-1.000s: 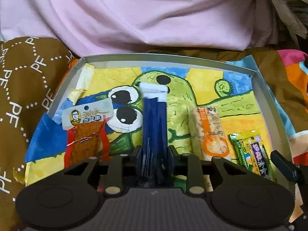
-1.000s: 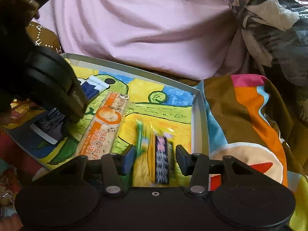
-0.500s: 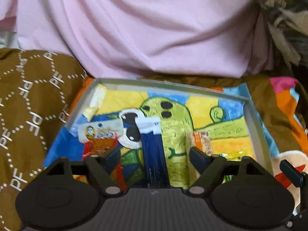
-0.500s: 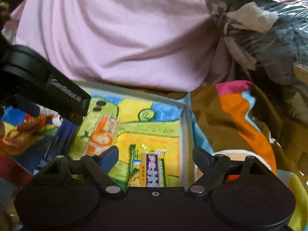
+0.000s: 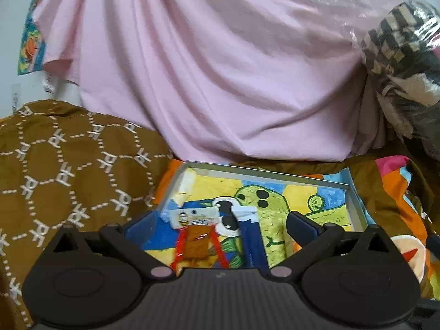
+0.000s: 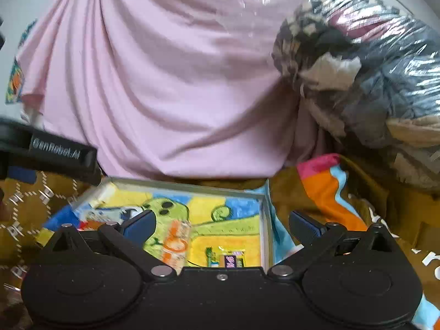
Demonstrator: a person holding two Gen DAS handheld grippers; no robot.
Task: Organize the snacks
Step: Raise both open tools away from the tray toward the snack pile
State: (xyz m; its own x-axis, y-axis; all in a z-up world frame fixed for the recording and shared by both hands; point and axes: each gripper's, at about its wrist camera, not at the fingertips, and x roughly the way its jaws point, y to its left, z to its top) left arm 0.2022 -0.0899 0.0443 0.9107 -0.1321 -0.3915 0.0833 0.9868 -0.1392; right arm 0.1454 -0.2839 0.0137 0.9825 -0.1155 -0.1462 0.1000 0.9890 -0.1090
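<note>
- On a bed draped with patterned cloth, a shallow tray lined with a bright cartoon drawing sits in front of a pink sheet.
- At the left, a brown blanket with a white letter pattern lies beside the tray.
- The left gripper hovers above the tray's near edge, fingers spread wide, holding nothing.
- Between its fingers, a red-and-brown snack packet lies flat in the tray's left part, with a dark blue packet just to its right.
- The right gripper is also spread wide and empty.
- Below it lie an orange-and-white snack bar and, nearer the tray's right wall, a small green-and-purple packet.
- At the far right, a clear plastic bag of clothes rests against the sheet.
</note>
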